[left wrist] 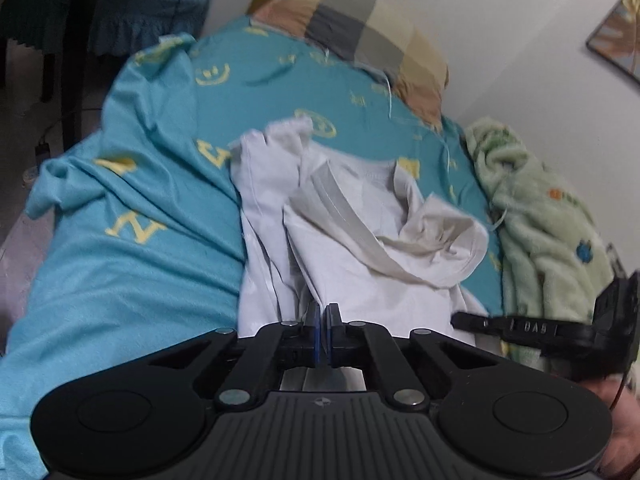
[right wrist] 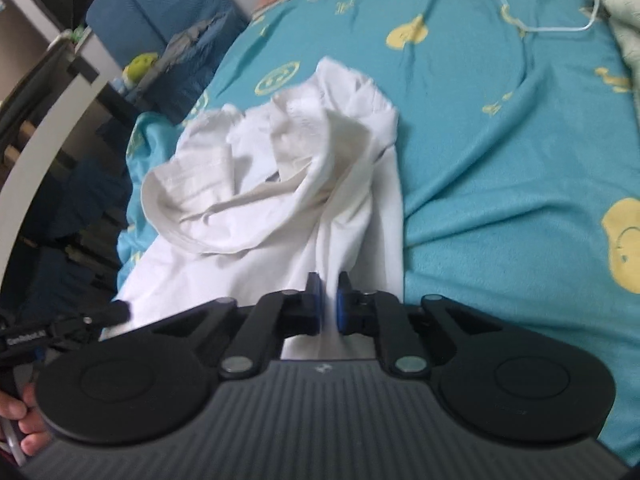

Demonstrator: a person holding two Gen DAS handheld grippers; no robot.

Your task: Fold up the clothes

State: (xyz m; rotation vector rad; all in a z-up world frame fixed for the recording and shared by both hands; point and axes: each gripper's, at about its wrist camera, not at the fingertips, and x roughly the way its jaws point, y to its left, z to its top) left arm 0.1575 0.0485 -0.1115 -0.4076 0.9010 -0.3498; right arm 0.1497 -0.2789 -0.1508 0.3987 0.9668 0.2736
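Observation:
A white garment [left wrist: 352,248] lies crumpled on a teal bed sheet [left wrist: 132,264] with yellow prints. My left gripper [left wrist: 324,312] is shut on the garment's near edge, cloth pinched between its blue pads. In the right wrist view the same white garment [right wrist: 280,200] is bunched, with a ribbed band curling at its left. My right gripper [right wrist: 329,300] is shut on a fold of the garment's near edge. Each gripper shows at the edge of the other's view: the right one [left wrist: 472,322], the left one [right wrist: 116,310].
A checked pillow [left wrist: 360,28] lies at the head of the bed against the white wall. A pale green fleece blanket [left wrist: 540,216] lies along the right side. Blue chairs [right wrist: 160,12] and a white desk edge [right wrist: 44,140] stand left of the bed.

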